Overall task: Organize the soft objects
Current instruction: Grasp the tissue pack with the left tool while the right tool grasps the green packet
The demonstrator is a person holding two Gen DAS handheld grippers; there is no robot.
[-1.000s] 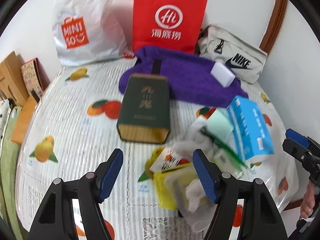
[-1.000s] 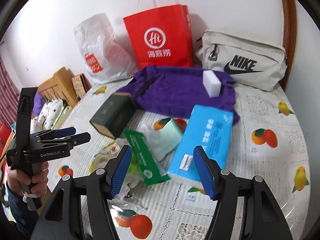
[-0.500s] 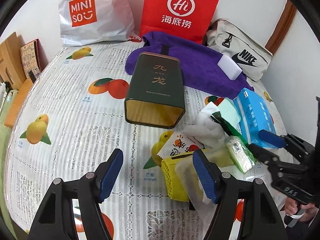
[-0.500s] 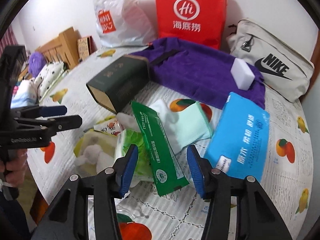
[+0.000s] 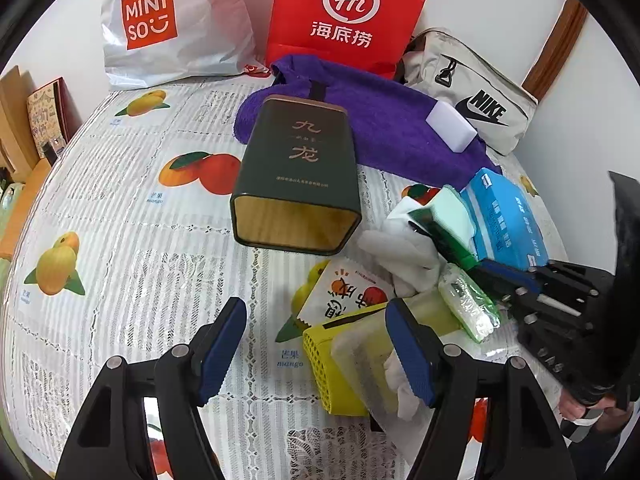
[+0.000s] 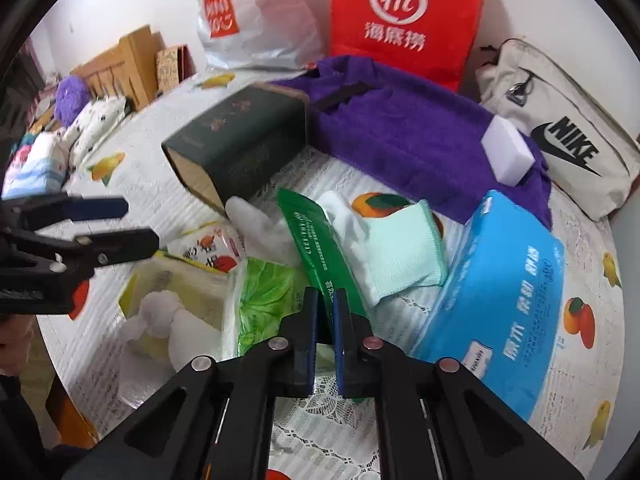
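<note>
Right gripper [image 6: 326,300] clamps a green packet [image 6: 316,240] amid clutter near the table's [image 5: 120,220] front edge; left gripper [image 5: 316,344] gapes empty.

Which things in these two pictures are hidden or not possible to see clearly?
- Right wrist view: the green packet has its near end hidden between the right gripper pads.
- Left wrist view: the left gripper finger covers part of the yellow basket.
- Both views: what the red bag holds is hidden by its walls.
</note>
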